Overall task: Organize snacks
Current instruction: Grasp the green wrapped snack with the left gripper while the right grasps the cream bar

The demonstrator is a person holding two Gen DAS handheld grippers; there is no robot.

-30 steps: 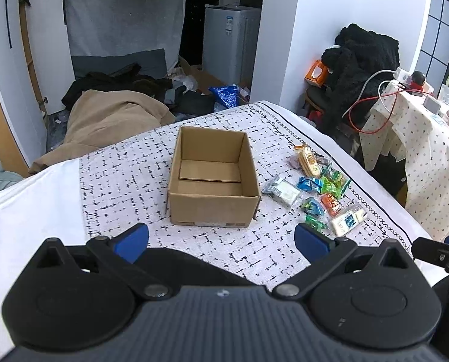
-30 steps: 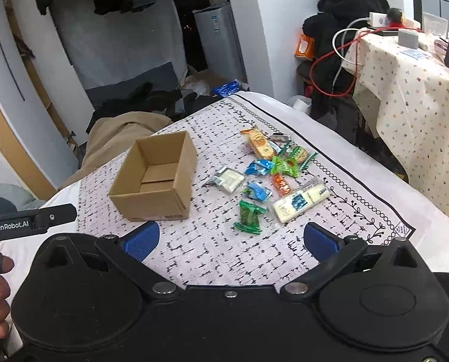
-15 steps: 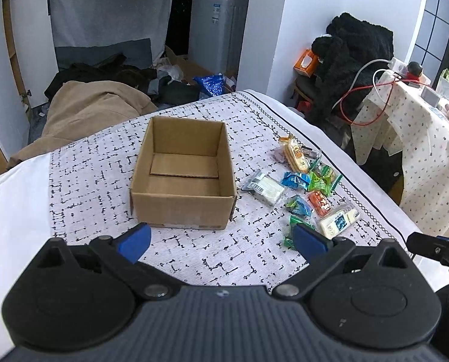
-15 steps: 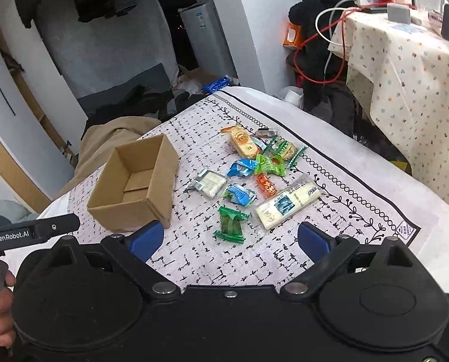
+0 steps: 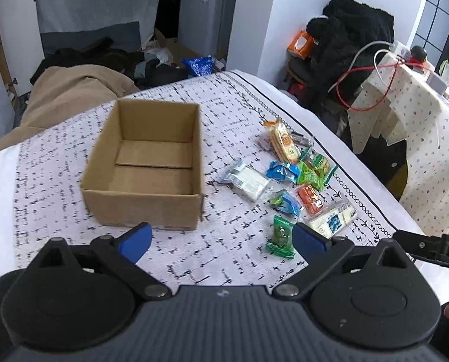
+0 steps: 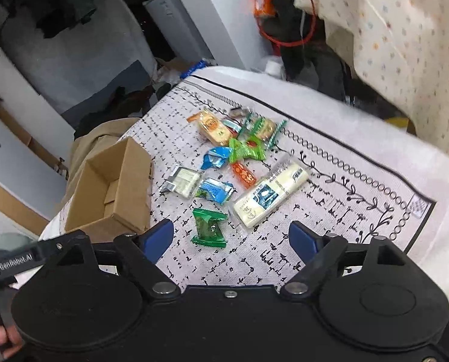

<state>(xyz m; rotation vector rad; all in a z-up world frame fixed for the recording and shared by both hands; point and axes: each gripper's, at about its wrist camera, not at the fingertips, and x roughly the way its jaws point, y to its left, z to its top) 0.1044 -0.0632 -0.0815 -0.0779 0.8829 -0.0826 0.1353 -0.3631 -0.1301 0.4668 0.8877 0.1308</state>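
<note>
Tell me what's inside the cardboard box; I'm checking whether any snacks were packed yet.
The cardboard box shows only its bare bottom flaps, no snacks. The near wall hides a strip of floor; the snack packets lie on the cloth beside it.

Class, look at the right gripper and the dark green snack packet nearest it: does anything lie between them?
Nothing visible does. The right gripper is open, with only bare patterned cloth before the dark green packet.
</note>
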